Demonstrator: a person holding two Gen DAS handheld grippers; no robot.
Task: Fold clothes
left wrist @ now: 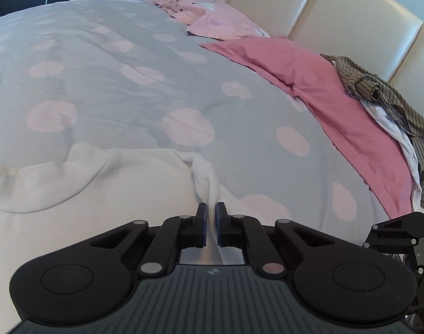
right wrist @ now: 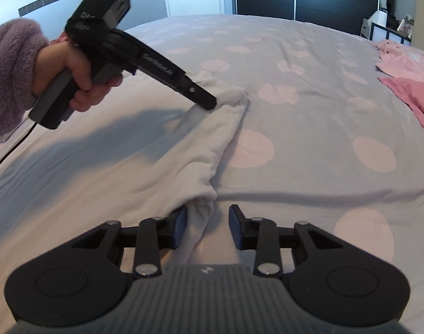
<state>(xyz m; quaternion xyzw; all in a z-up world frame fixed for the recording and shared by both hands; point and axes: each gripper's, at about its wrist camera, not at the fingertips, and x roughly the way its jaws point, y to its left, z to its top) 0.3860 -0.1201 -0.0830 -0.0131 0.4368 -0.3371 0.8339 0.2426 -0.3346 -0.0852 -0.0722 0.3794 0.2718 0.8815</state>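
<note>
Left gripper (left wrist: 211, 213): pinching a fold of white garment (left wrist: 72, 183).
Right gripper (right wrist: 207, 224): gaping around garment edge, lying on bed (right wrist: 309, 128).

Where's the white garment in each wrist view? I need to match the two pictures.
Left wrist: white garment fills the lower left, a pinched ridge running into the left tongs.
Right wrist: it runs from lower centre up to the left tongs at centre left; the open right tongs straddle its near end.
Shared landmark: the dark pink pillowcase.
</note>
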